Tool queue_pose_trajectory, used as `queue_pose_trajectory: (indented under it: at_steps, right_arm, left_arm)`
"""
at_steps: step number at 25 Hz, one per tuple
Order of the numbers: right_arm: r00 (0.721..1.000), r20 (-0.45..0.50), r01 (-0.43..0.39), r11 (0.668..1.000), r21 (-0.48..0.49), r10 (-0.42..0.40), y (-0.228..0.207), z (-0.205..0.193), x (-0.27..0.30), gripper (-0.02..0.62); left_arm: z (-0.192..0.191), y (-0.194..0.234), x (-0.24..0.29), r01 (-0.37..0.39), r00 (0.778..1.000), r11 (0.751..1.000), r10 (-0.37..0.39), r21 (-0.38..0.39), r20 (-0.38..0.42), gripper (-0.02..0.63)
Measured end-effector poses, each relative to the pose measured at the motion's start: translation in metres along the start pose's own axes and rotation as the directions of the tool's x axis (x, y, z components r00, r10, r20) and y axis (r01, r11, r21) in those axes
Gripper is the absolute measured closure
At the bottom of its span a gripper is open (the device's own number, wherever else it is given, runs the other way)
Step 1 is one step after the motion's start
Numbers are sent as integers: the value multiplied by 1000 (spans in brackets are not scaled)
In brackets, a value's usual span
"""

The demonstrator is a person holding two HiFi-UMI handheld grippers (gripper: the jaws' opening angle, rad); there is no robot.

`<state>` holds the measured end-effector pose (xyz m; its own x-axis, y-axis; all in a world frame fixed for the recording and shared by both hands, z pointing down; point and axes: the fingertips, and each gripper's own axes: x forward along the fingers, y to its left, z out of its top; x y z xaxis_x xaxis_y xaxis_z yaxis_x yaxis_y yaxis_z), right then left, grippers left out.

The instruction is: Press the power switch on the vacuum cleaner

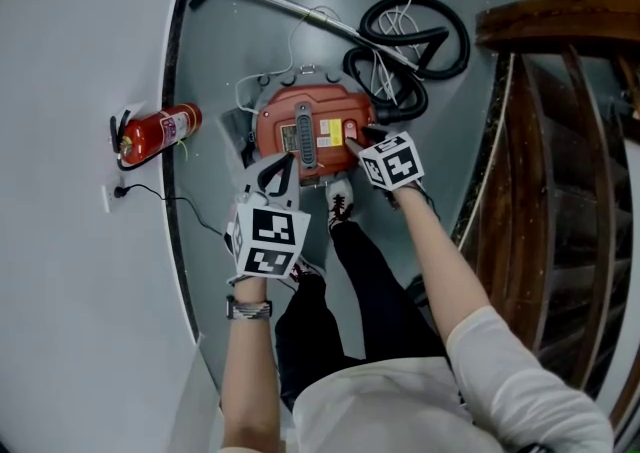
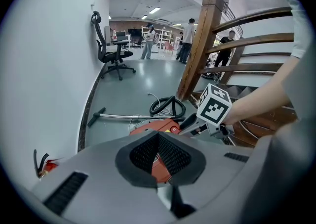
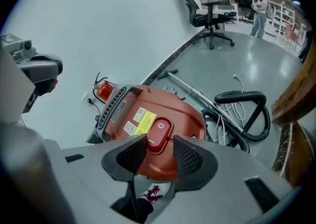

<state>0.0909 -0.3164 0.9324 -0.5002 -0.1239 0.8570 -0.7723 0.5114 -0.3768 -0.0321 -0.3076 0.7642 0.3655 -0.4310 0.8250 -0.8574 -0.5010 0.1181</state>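
Observation:
A red canister vacuum cleaner lies on the grey floor below me. Its red rocker power switch sits on top next to a yellow label. My right gripper hovers just over the switch, jaws open, and the switch shows in the gap between the pads without being pinched. In the head view the right gripper points at the vacuum's right side. My left gripper hangs over the vacuum's near edge with its tips together and nothing held. In the left gripper view, the vacuum shows beyond that gripper's pads.
A black hose coils behind the vacuum, and a metal wand lies across the floor. A red fire extinguisher stands by the white wall at left. Wooden stair railing rises at right. The person's shoes are just before the vacuum.

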Motion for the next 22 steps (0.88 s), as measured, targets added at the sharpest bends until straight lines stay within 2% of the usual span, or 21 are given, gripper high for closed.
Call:
queue_pose_trajectory:
  at_steps: [7,22]
  right_arm:
    - [1000,-30,6,1000,-3,-7,0,-3,1,429]
    - [998,6,56,996,-71,-56,2,-1,2,425]
  left_arm:
    - [0,0,1,4,1000,1000,-4,-5,-4,609]
    - [-8,-4,0,14,1000,1000,-15,-12,-10,609]
